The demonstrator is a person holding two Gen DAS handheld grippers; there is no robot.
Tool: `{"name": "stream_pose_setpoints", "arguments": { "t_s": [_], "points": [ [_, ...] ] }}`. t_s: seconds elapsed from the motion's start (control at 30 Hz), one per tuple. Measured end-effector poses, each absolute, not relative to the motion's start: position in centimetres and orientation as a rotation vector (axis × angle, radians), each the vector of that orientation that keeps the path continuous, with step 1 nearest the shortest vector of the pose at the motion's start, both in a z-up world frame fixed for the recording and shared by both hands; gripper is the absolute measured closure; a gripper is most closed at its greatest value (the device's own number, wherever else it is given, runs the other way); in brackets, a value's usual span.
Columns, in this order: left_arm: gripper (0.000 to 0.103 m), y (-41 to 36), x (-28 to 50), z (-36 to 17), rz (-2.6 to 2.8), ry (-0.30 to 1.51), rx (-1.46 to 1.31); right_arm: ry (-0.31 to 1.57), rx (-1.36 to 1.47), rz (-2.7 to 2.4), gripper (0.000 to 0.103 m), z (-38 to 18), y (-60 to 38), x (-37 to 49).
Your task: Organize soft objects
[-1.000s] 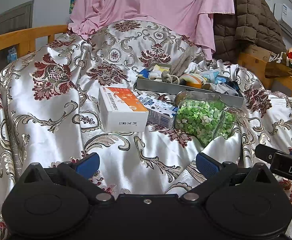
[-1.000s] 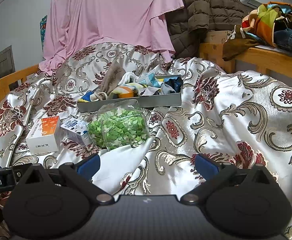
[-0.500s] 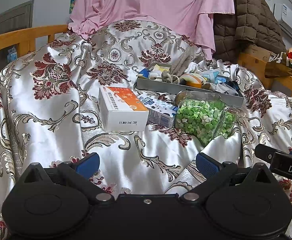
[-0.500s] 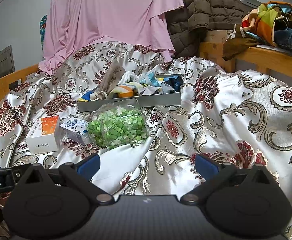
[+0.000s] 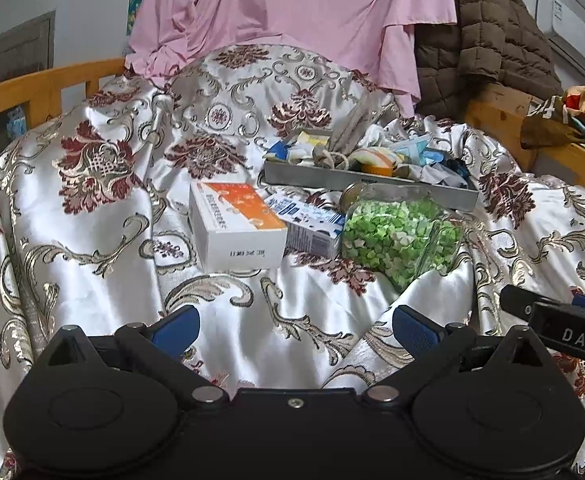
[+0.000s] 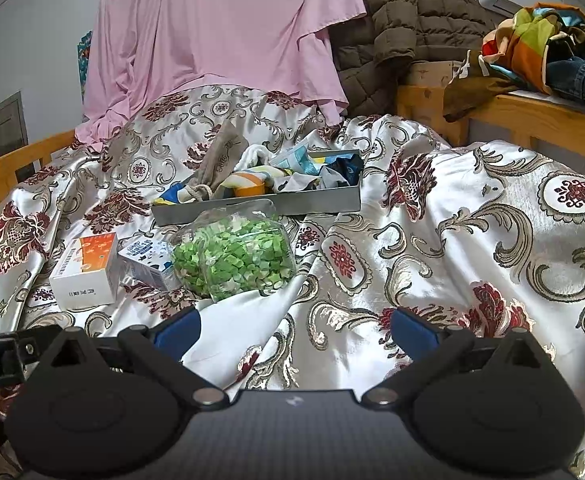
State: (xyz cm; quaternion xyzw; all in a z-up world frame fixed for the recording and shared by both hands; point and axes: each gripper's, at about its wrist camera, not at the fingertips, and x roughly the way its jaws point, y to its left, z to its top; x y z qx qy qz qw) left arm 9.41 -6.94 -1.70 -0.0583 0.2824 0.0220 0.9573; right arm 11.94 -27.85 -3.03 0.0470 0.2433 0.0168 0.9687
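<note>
- The left gripper [image 5: 295,322] is spread wide and grasps nothing; the right gripper [image 6: 295,324] is spread the same way and is also empty; both hang low over the bedcover [image 5: 92,248], well apart from the things.
- The soft things [image 6: 292,172], some cloths and a drawstring pouch [image 6: 220,156], lie piled in the grey tray [image 6: 260,204]; the pile rises above its rim, so I judge the sorting is nearly done or only starting, I cannot tell which.
- A jar [image 6: 234,254] of green pieces lies on its side just in front of the tray, touching a small carton [image 6: 144,258]; beside that is a white and orange box [image 6: 86,274].
- Risk: a reach to the tray passes over the jar; a knock could roll it down the slope of the cover.
- Risk: the satin cover is glossy and full of folds; the tray sits on it tilted, so a push on the cloths could make it slide.
- Risk: a finger could catch the pouch cord and drag other cloths out.
- The room: a bed with a wooden frame [image 5: 32,92]; a pink sheet [image 6: 220,36] and a brown quilted jacket [image 6: 404,24] hang behind; coloured clothes [image 6: 544,48] lie on a wooden ledge at the right.
</note>
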Motion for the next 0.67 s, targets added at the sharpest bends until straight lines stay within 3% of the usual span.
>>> {"name": "stream_pose_setpoints", "arguments": {
  "t_s": [0.67],
  "points": [
    [0.001, -6.74, 9.53, -1.23, 0.035, 0.57, -0.115, 0.496, 0.087, 0.04, 0.0, -2.99, -27.89, 11.99]
  ]
}}
